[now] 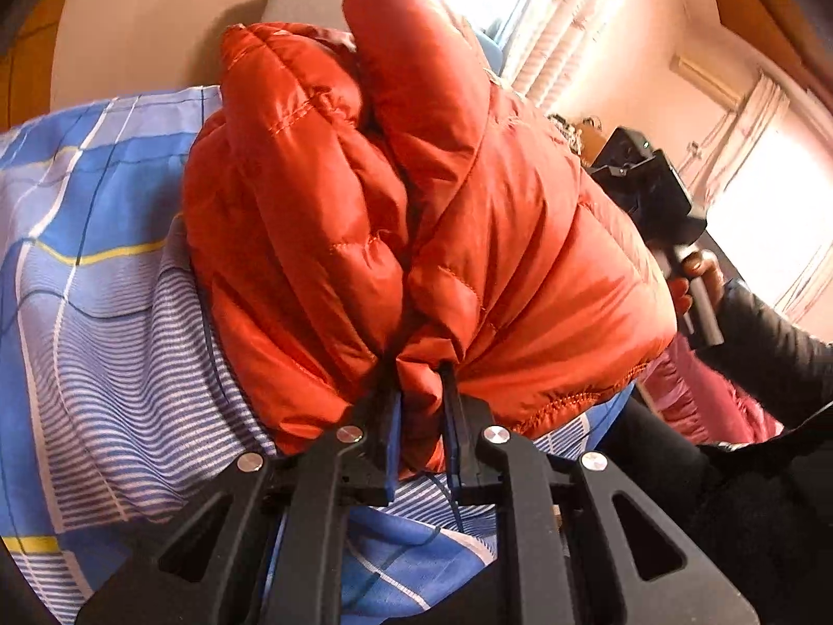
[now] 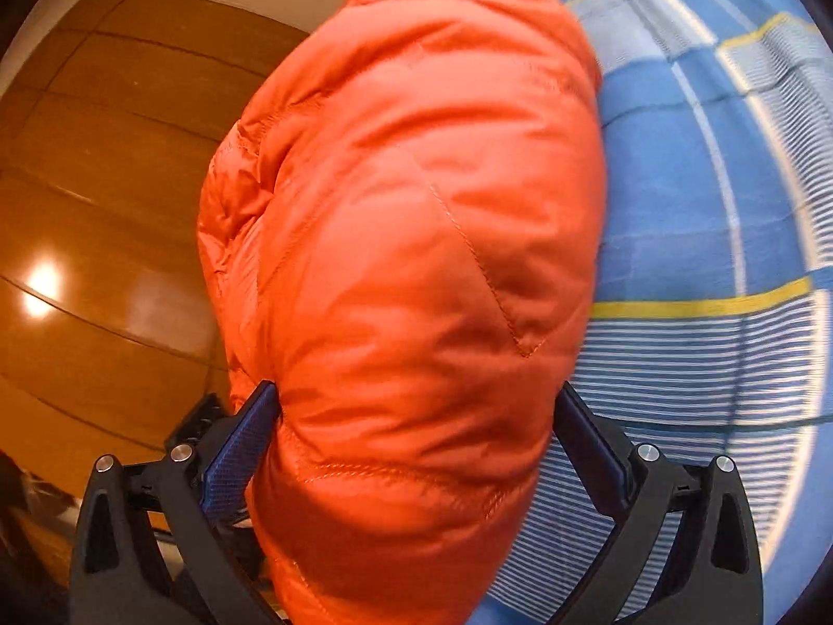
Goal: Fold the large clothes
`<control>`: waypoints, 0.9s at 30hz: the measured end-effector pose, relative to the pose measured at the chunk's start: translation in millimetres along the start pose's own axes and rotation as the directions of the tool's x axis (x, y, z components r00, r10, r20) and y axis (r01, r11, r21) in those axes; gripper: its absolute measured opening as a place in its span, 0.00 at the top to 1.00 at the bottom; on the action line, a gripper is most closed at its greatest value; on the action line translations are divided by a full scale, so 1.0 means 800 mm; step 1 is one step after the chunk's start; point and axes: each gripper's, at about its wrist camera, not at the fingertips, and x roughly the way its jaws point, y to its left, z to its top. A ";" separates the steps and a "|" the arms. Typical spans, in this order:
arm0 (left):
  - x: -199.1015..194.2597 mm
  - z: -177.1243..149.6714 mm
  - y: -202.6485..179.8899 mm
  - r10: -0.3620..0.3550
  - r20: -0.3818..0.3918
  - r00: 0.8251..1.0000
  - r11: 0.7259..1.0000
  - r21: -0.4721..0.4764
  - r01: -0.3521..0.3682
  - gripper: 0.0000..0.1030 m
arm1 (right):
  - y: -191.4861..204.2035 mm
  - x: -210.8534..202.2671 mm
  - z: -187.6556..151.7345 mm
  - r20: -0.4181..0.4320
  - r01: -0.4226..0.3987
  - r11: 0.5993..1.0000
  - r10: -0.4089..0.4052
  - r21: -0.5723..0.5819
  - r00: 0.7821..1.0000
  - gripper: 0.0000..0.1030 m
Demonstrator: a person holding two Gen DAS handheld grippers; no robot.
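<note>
An orange puffer jacket [image 1: 395, 219] sits bunched and doubled over on a bed covered with a blue plaid sheet [image 1: 99, 281], its quilted panels bulging upward and one sleeve-like roll lying across the top. The left gripper [image 1: 421, 416] has its two blue-padded fingers drawn close together, pinching a narrow fold of the jacket's lower edge between them, with the hem seam running off to the right of the grip. In the right wrist view, the right gripper [image 2: 416, 416] has its jaws spread wide, with a thick, padded lump of the same jacket [image 2: 416, 239] filling the whole gap between them; the blue pads [image 2: 237, 442] press against the fabric on both sides, so the tongs appear clamped around the bulk rather than hanging free. From the left wrist view, the right tool's black body [image 1: 651, 192] shows at the far side of the jacket, gripped by the person's hand [image 1: 697, 281] in a dark sleeve. A pink garment [image 1: 703, 396] lies just beyond the jacket's hem near that arm. A glossy wooden floor [image 2: 104, 208] shows beside the bed, and bright curtained windows [image 1: 770, 219] line the wall behind.
</note>
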 end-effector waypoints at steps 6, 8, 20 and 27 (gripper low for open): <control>-0.008 -0.013 0.011 -0.043 0.063 0.997 0.995 -0.086 0.048 0.89 | 0.043 -0.008 0.003 0.060 0.040 0.991 -0.033 -0.125 0.998 0.51; -0.013 -0.010 0.007 -0.060 0.083 0.995 0.994 -0.091 0.068 0.90 | 0.063 -0.020 0.008 0.083 0.043 0.984 -0.029 -0.174 0.996 0.58; 0.069 0.102 -0.065 -0.148 0.072 0.986 0.988 0.060 0.144 0.91 | 0.037 -0.177 0.060 0.289 0.205 0.954 -0.137 -0.220 0.948 0.65; 0.165 0.108 -0.090 -0.105 -0.077 0.991 0.990 0.087 0.112 0.91 | -0.059 -0.174 0.055 0.263 0.366 0.929 -0.339 -0.059 0.903 0.63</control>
